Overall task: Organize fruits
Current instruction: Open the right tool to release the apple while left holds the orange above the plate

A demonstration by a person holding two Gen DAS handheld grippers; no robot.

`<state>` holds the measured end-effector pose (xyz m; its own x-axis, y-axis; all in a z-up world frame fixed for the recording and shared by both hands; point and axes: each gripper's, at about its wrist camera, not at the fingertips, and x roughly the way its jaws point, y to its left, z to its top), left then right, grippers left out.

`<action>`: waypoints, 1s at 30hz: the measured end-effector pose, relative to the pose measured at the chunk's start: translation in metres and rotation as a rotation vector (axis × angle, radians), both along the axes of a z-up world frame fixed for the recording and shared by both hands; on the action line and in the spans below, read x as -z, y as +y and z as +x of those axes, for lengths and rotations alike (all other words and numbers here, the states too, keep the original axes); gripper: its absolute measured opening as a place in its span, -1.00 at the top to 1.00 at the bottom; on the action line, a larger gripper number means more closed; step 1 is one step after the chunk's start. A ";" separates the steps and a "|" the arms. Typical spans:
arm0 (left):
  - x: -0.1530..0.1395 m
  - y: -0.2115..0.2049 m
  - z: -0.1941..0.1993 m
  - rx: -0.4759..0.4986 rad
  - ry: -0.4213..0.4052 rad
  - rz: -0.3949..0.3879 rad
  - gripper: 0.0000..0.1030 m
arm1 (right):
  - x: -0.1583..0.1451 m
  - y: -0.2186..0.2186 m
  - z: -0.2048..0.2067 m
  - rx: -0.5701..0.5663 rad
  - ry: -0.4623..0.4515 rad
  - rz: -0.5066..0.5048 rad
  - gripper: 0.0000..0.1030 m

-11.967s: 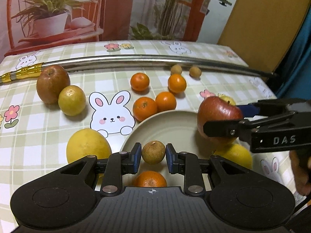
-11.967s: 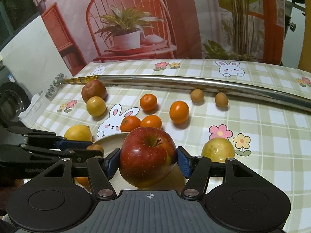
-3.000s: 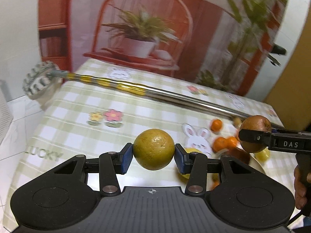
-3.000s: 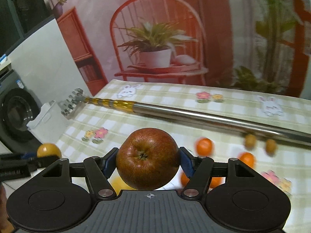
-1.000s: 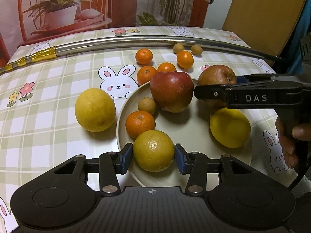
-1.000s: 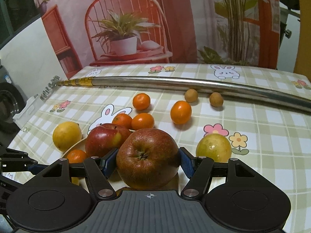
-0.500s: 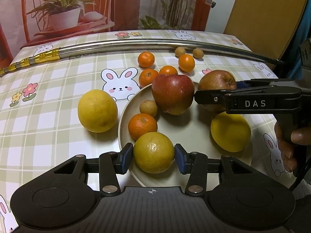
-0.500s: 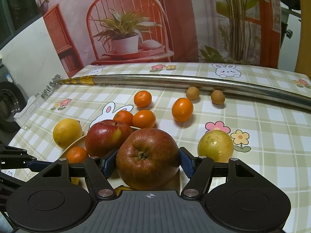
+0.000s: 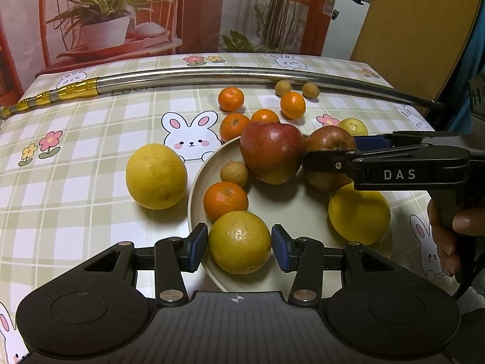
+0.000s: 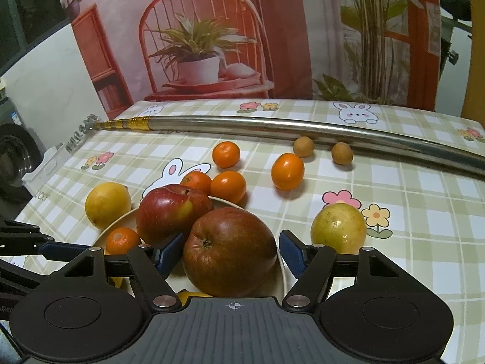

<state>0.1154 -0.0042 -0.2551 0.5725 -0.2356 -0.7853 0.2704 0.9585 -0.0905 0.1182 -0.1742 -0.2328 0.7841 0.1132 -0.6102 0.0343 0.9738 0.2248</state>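
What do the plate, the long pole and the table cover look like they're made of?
Plate: probably glazed ceramic, though melamine is possible; cream, smooth, dull sheen.
Pole: metal, polished silver with bright reflections, plus a ribbed gold section at one end.
Table cover: likely vinyl or oilcloth; printed check with bunnies and flowers, lying flat with a faint gloss.

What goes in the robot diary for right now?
left gripper: open, yellow orange on plate | right gripper: open, brown apple on plate
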 end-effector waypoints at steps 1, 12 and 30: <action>0.000 0.000 0.000 0.000 0.000 0.000 0.05 | 0.000 0.000 0.000 0.001 0.000 0.000 -0.26; -0.001 0.003 -0.002 -0.011 -0.009 -0.016 0.06 | -0.007 0.004 -0.014 0.026 0.000 -0.036 -0.49; -0.003 0.004 -0.006 -0.020 -0.029 -0.024 0.06 | 0.001 0.015 -0.031 0.019 0.048 -0.078 -0.72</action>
<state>0.1093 0.0001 -0.2520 0.5999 -0.2422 -0.7625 0.2540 0.9614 -0.1055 0.0871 -0.1588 -0.2339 0.7556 0.0487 -0.6532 0.0622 0.9874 0.1455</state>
